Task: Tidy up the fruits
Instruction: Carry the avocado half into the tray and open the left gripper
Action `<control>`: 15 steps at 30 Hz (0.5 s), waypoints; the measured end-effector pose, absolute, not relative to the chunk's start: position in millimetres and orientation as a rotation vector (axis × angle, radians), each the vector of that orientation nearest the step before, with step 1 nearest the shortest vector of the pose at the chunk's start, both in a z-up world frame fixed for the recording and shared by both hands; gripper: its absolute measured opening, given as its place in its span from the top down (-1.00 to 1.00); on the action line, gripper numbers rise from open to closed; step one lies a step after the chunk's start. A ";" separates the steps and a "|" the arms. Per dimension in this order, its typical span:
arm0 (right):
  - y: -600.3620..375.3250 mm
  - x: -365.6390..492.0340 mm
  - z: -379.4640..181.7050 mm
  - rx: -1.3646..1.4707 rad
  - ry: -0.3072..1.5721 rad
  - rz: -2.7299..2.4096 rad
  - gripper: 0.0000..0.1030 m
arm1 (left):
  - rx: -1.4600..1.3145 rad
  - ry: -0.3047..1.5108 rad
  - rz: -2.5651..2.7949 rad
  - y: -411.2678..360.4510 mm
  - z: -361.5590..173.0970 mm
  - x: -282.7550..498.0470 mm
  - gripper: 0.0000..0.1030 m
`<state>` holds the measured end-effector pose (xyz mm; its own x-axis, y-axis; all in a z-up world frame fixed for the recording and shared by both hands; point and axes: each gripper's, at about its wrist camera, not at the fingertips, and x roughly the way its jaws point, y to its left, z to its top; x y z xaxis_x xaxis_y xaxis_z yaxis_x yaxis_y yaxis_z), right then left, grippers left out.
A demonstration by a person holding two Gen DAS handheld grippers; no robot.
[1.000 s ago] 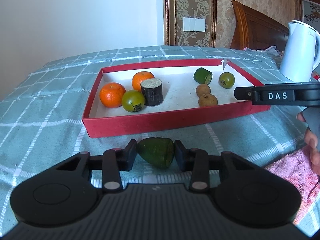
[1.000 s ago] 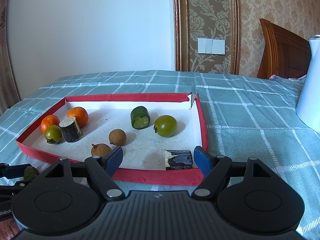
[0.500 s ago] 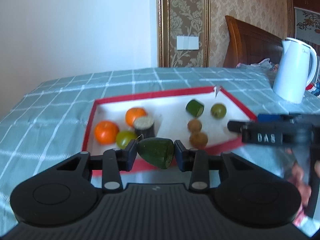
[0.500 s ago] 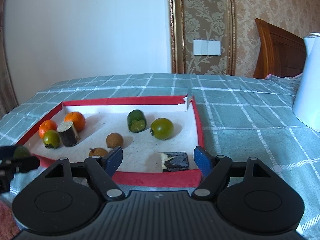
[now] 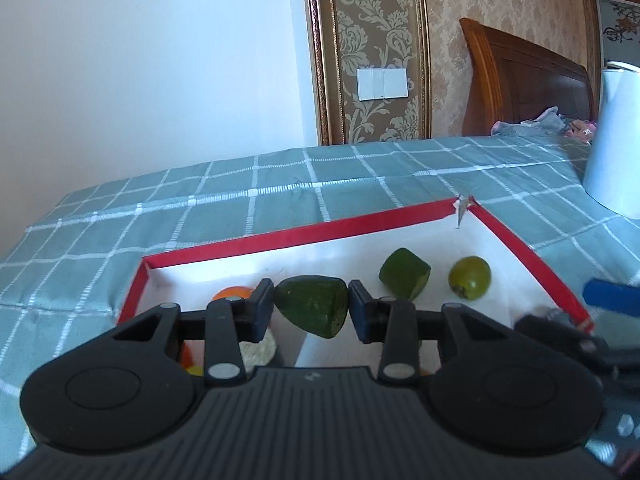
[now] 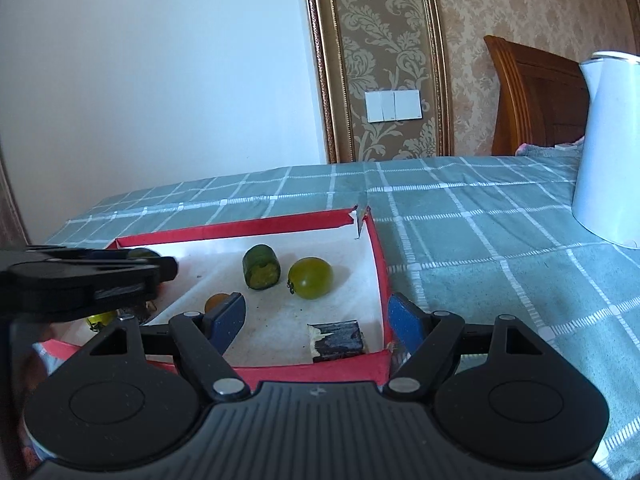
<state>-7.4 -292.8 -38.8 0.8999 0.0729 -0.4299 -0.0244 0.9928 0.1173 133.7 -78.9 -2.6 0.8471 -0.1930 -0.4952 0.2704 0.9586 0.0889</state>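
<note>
My left gripper (image 5: 312,309) is shut on a dark green wedge of fruit (image 5: 316,314) and holds it above the left part of the red tray (image 5: 304,236). Behind it in the tray lie a green cut chunk (image 5: 404,280) and a green tomato (image 5: 470,283); an orange (image 5: 234,293) peeks out behind the left finger. My right gripper (image 6: 316,320) stands open over the tray's near right corner (image 6: 384,356). A dark cut piece (image 6: 338,340) lies on the tray floor below its fingers, untouched. The left gripper's finger (image 6: 80,276) crosses the right wrist view at the left.
A white kettle (image 6: 608,152) stands on the checked green cloth (image 6: 480,240) to the right of the tray. A wooden headboard (image 5: 520,80) and a papered wall lie behind. A brown round fruit (image 6: 216,302) sits by the right gripper's left finger.
The left gripper has carried the green wedge from in front of the tray up and forward over it. The right gripper has stayed about where it was, still open.
</note>
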 end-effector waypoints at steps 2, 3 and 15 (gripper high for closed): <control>-293.5 -6.5 -39.3 0.117 0.455 0.050 -0.52 | 0.165 0.507 -0.242 -82.8 -5.7 140.4 0.29; -293.7 -6.2 -39.3 0.119 0.457 0.051 -0.52 | 0.171 0.509 -0.238 -84.7 -7.3 142.8 0.29; -292.5 -4.2 -40.1 0.119 0.467 0.054 -0.54 | 0.171 0.589 -0.223 -89.2 -25.2 168.6 0.28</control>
